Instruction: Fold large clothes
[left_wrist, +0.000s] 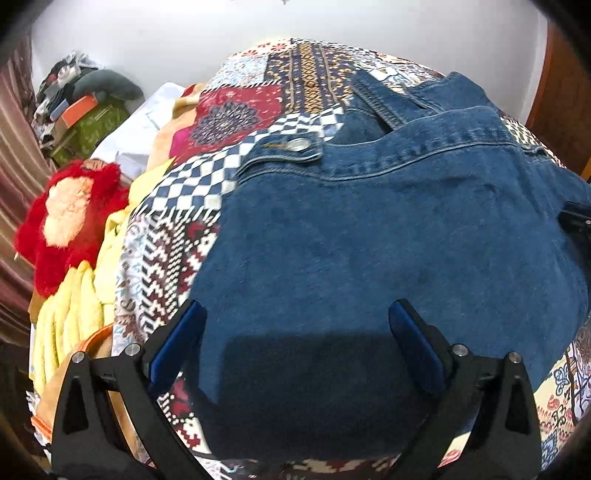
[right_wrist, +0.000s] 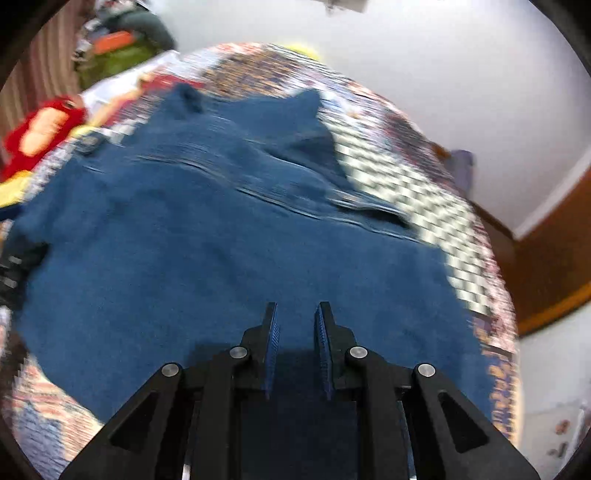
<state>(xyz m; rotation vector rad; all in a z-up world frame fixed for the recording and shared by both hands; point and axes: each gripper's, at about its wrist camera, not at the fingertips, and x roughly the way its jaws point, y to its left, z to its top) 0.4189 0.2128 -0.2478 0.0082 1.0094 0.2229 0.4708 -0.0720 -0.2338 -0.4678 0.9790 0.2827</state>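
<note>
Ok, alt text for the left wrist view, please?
The open left gripper hovers over blue denim jeans spread on a patchwork bedspread. A red fluffy cushion and yellow cloth lie at left.

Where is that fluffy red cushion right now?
The red cushion sits at the far left of the left wrist view, off the patterned bedspread, beside yellow cloth and left of the denim garment.

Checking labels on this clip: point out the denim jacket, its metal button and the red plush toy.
denim jacket (left_wrist: 388, 236), left wrist view, back panel.
metal button (left_wrist: 300, 144), left wrist view, its face.
red plush toy (left_wrist: 66, 212), left wrist view, pale centre patch.
</note>
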